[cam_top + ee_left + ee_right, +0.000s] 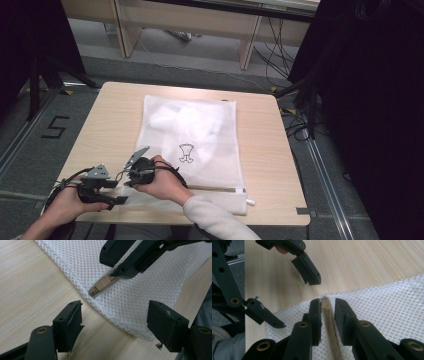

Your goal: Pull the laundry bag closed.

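Mesh laundry bag lies flat mid-desk, its zipper end at the near edge. Right gripper straddles the beige zipper pull, not yet clamped; left gripper waits released at the bag's corner, probably to steady it.

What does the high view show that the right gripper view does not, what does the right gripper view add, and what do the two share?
High view: the whole mesh bag with its black drawing, a white sleeve and a floor mark. Right gripper view: up close, the beige zipper pull between the right claw's jaws; contact is unclear. Shared: the wooden table, the bag's mesh, and the open left claw by the bag's corner.
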The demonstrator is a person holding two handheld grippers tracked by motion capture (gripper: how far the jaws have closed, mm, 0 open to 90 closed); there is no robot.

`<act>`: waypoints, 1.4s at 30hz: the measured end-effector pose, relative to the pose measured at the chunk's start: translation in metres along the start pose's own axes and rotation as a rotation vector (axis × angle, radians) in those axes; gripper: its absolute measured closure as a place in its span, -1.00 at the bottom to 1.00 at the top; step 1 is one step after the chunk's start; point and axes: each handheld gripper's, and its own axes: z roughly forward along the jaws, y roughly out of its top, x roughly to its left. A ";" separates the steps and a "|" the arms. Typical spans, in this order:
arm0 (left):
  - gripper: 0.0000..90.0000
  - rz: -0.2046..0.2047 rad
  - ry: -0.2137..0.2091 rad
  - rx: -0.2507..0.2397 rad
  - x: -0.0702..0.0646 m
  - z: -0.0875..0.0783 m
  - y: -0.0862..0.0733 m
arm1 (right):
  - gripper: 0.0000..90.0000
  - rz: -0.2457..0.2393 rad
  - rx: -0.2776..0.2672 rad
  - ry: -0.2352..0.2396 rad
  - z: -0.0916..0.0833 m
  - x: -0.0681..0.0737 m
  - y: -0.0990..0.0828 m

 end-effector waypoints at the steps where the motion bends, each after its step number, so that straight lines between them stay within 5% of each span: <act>1: -0.38 -0.004 -0.008 -0.005 -0.001 0.000 0.000 | 0.69 -0.009 0.004 0.005 0.001 -0.001 0.001; 17: -0.38 -0.034 -0.007 -0.017 -0.001 0.001 -0.001 | 0.70 -0.012 0.021 0.015 0.015 -0.002 0.005; 18: -0.39 -0.009 -0.013 -0.007 0.001 0.000 0.000 | 0.71 -0.007 0.020 0.019 0.016 -0.001 0.005; 27: -0.39 -0.016 -0.015 -0.010 0.001 0.000 0.000 | 0.82 -0.015 0.049 0.016 0.022 0.000 0.006; 32: -0.38 -0.034 -0.011 -0.024 0.001 0.001 0.001 | 0.82 -0.029 0.040 0.010 0.018 -0.001 0.008; 36: -0.33 -0.086 -0.027 -0.065 0.000 0.002 0.002 | 0.83 -0.036 0.034 0.011 0.011 0.000 0.012; 39: -0.29 -0.070 -0.017 -0.054 0.002 0.002 0.003 | 0.83 -0.038 0.028 0.005 0.005 0.001 0.015; 42: -0.26 -0.099 -0.018 -0.056 0.002 0.003 0.004 | 0.83 -0.043 0.023 0.002 -0.003 0.002 0.019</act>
